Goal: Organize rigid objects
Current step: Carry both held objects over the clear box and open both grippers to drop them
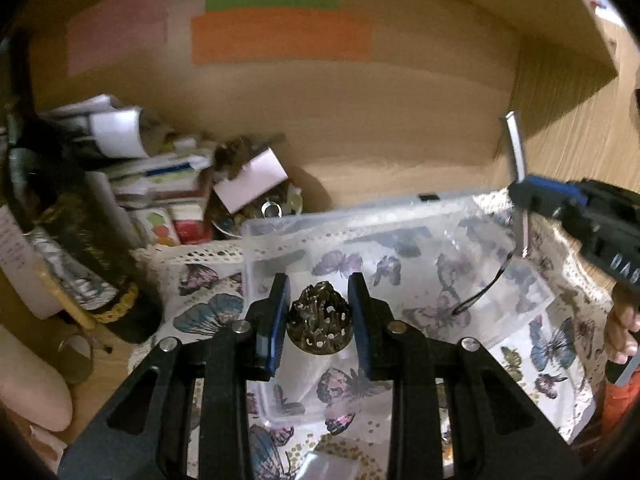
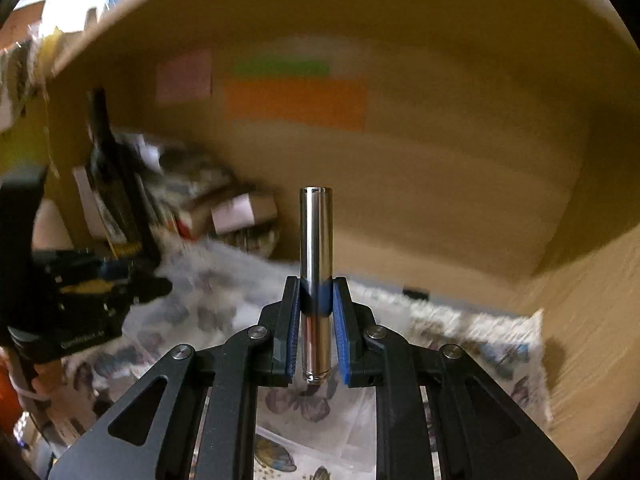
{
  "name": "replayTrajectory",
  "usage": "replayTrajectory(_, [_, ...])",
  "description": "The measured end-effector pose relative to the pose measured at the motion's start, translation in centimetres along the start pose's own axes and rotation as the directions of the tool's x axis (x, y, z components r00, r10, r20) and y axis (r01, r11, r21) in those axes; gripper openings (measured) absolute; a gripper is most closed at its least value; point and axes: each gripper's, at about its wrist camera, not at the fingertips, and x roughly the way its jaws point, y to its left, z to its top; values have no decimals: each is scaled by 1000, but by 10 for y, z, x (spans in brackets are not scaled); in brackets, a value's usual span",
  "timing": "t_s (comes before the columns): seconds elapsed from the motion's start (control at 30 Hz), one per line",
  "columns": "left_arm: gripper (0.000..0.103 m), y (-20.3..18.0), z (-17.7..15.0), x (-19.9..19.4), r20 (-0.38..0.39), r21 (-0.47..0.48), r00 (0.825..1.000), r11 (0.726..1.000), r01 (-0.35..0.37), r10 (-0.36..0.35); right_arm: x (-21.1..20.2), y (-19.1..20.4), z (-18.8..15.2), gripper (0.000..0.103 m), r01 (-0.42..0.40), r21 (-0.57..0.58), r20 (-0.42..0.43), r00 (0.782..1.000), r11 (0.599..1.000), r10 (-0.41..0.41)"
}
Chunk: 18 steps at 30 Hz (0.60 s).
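In the left wrist view, the left gripper [image 1: 319, 312] had its two blue-padded fingers closed against a dark, perforated metal ornament [image 1: 319, 330], cone-shaped with a pointed top, pinched at both sides. Directly beneath and ahead of the fingers lay a clear plastic box [image 1: 256, 256], shallow and open-topped, with only the butterfly-print cloth [image 1: 208, 312] showing through its floor. A thin black cord [image 1: 486, 286] lay inside it, ahead and right of the fingers. Far right, the right gripper [image 1: 520, 196] carried a shiny metal tube [image 1: 517, 148] upright; white letters on its black body were only partly legible, something like "DAS". To the left stood a dark bottle [image 1: 80, 240] with a gold-patterned label, its writing unreadable. Behind it sat a jumble of small cartons and papers [image 1: 160, 184], their print too blurred to read. Green and orange paper strips [image 1: 280, 24] were stuck on the wooden wall ahead.

In the right wrist view, the right gripper [image 2: 316, 300] was nearly shut, its blue pads clamping the metal tube [image 2: 316, 240] near its lower half, the tube standing vertical between them. Left of it, the left gripper [image 2: 80, 288] appeared blurred, with faint illegible lettering on its housing. The cloth [image 2: 460, 336] spread below.
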Motion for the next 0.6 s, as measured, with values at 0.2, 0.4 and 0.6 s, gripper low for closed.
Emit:
replayTrajectory(0.2, [29,-9,-2,31,-57,39,998,999,-5,7,41,-2,-18,14,-25,3,-145,989,1000,25])
replayTrajectory(0.4, [30,-10,-2,47,-85,53,996,999,9,-4,62,3,-29,14,-45,-20,-230,972,999,39])
replayTrajectory(0.6, [30,-8,-3,50,-104,44,994,999,16,-11,71,5,-33,14,-54,-8,-273,961,998,50])
